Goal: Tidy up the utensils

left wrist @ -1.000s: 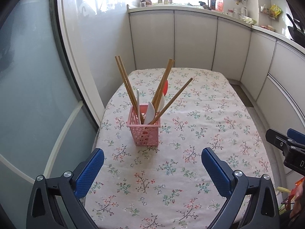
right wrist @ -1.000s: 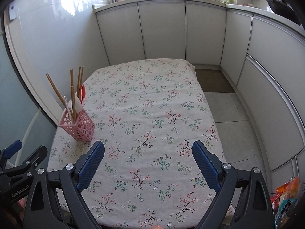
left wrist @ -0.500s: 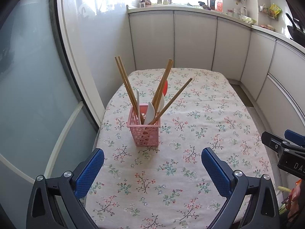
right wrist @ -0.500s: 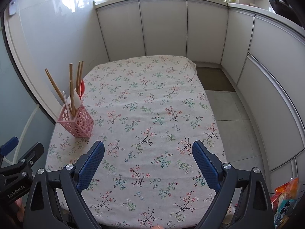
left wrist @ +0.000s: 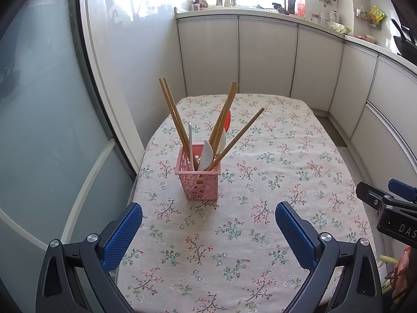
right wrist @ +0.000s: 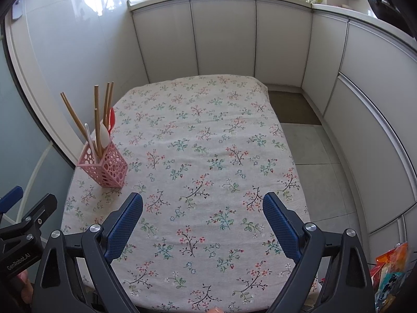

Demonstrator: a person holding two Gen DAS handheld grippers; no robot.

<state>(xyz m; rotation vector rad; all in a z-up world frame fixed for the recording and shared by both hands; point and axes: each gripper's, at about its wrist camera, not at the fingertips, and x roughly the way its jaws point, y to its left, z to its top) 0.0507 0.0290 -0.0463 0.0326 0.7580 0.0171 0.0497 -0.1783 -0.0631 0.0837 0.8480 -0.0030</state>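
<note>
A pink perforated utensil holder point(left wrist: 199, 180) point(right wrist: 105, 165) stands upright on the floral tablecloth point(left wrist: 273, 172) point(right wrist: 208, 143). Several wooden chopsticks point(left wrist: 174, 114) point(right wrist: 97, 120), white spoons point(left wrist: 206, 154) point(right wrist: 104, 135) and a red spoon point(left wrist: 227, 120) point(right wrist: 112, 120) stick up out of it. My left gripper point(left wrist: 208, 221) hovers open just in front of the holder, with nothing between its blue pads. Over the table's near middle my right gripper point(right wrist: 202, 214) is open and empty, the holder off to its left.
White cabinets point(right wrist: 224, 36) wrap around the far and right sides of the table, with a cluttered counter point(left wrist: 260, 10) above. A frosted glass door point(left wrist: 39, 120) runs close along the left. Tiled floor point(right wrist: 312, 143) lies to the right. Snack packets point(right wrist: 391, 266) sit low right.
Both grippers have drifted slightly back and upward; the holder sits a little farther off in the right wrist view. The right gripper's body has crept further into the left wrist view.
</note>
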